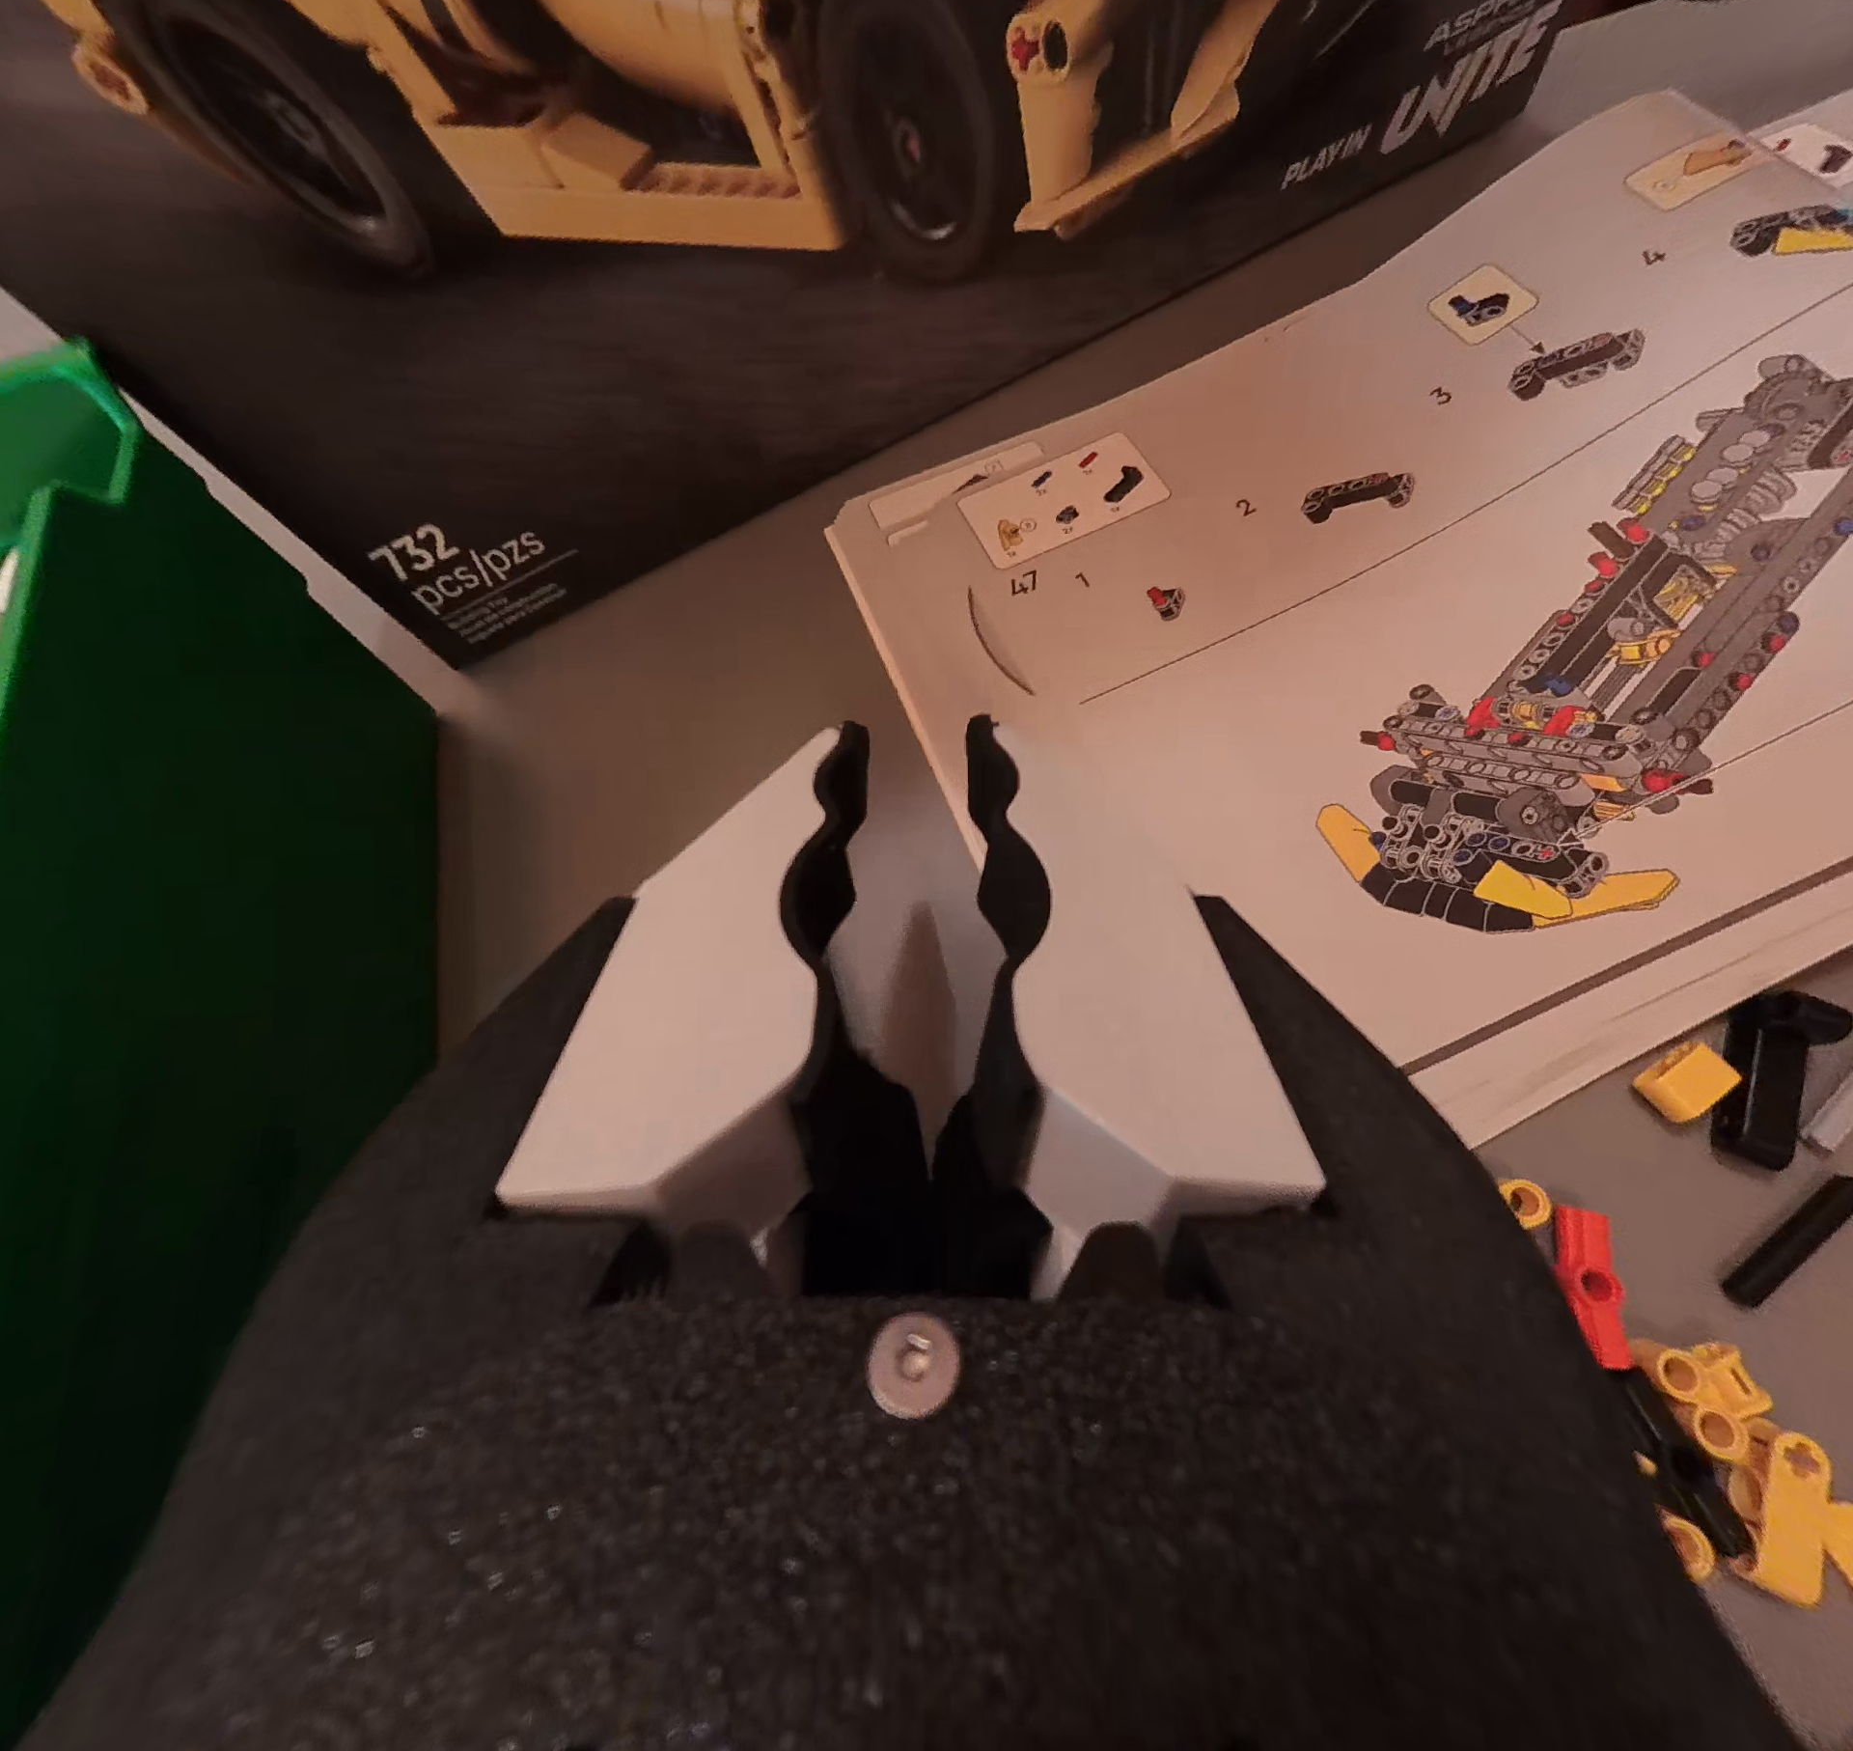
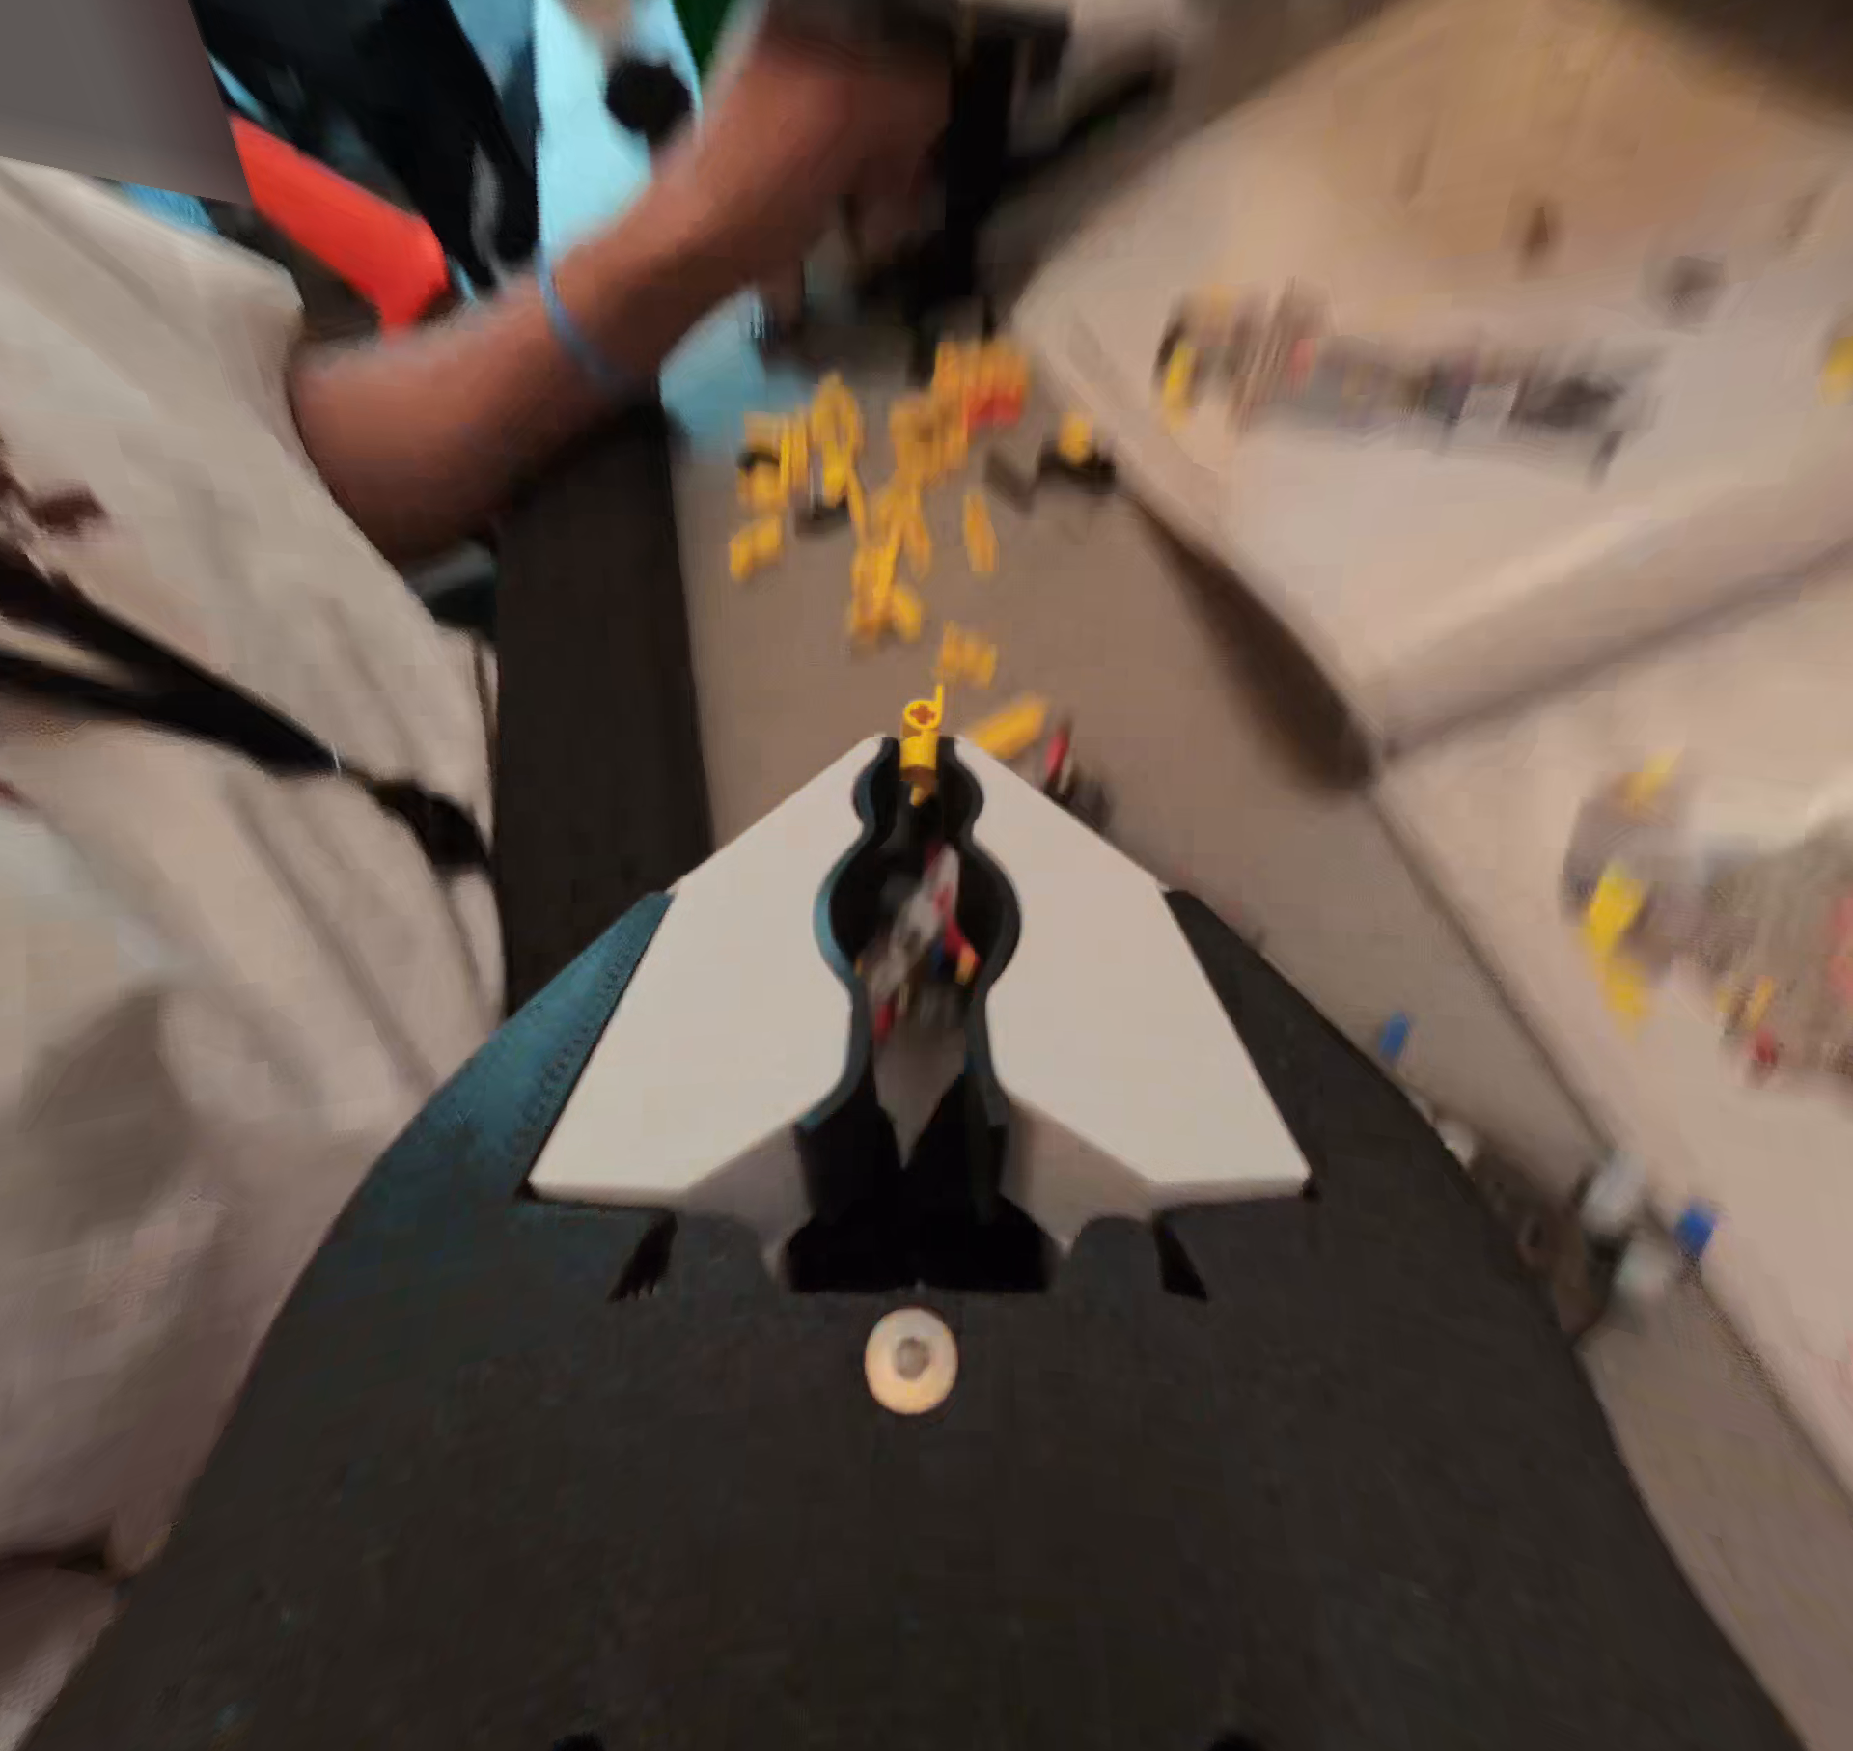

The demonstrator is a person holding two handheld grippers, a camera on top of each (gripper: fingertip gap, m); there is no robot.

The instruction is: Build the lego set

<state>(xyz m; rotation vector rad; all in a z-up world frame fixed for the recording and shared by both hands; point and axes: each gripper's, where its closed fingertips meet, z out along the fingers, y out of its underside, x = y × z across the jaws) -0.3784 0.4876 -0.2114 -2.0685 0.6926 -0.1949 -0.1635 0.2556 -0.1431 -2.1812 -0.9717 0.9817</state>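
Right gripper carries a yellow piece — left gripper waits empty by the manual.

The right gripper is clamped on a small yellow connector at its very tips, the piece's long axis running along the fingers and poking forward towards the loose pile near the desk's front edge. The left gripper, jaws apart and holding nothing, hovers at the manual corner — black and yellow pieces lie to its right, nearer it.

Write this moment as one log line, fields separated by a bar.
left gripper: open, empty, above table edge of instruction booklet | right gripper: shut on small yellow piece | loose pieces: scattered on table
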